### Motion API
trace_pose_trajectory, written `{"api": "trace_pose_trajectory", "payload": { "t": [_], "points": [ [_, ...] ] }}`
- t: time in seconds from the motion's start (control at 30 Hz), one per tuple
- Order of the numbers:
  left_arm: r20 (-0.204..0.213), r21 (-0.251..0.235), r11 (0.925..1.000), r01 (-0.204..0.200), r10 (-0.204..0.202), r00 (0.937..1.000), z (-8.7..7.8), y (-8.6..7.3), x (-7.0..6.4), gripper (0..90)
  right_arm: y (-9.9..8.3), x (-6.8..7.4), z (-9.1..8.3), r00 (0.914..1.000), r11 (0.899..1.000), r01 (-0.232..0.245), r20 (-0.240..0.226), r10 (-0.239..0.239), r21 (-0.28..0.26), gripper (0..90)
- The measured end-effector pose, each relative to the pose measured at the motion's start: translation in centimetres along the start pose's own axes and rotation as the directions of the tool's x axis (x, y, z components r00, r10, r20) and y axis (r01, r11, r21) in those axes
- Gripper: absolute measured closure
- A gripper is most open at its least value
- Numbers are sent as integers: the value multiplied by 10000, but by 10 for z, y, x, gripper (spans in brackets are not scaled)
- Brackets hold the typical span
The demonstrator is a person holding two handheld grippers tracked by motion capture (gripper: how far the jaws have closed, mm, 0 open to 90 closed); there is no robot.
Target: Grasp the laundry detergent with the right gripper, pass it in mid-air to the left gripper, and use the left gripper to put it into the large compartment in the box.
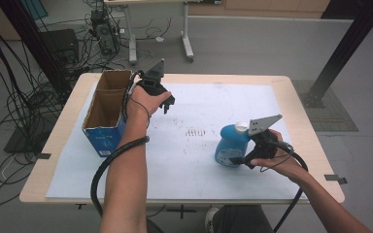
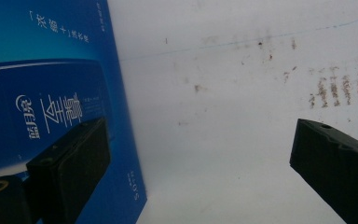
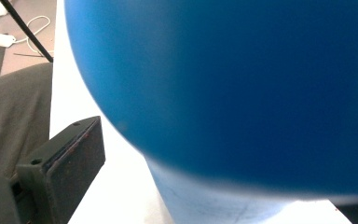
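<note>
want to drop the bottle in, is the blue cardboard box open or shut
Open: the blue cardboard box stands with its top flaps up, brown inside showing in the high view, apparently empty.

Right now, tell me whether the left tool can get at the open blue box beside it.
Probably yes. The left tool hangs open just beside the blue box, with bare white mat between its jaws and nothing between them. The bottle stands far off by the right tool.

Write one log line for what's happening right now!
left gripper: open, beside box | right gripper: open, at bottle | bottle: upright on mat
</note>
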State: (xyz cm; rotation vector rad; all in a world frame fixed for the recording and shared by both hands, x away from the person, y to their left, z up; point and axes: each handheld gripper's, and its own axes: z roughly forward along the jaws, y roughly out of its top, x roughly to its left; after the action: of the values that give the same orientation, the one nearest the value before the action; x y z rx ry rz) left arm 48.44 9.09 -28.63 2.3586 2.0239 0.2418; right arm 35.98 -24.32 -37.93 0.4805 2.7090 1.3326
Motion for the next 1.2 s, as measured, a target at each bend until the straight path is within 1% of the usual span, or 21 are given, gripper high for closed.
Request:
{"api": "trace_pose_trajectory", "payload": {
  "t": [0.5, 1.2],
  "points": [
    [15, 22, 10000, -24, 24, 10000, 0, -1, 0, 56, -1, 2, 0, 10000, 10000, 32, 10, -32, -79, 26],
    [24, 19, 10000, -18, 18, 10000, -2, 0, 0, 56, -2, 3, 0, 9999, 9998, 76, 145, -74, -190, 33]
  ]
}}
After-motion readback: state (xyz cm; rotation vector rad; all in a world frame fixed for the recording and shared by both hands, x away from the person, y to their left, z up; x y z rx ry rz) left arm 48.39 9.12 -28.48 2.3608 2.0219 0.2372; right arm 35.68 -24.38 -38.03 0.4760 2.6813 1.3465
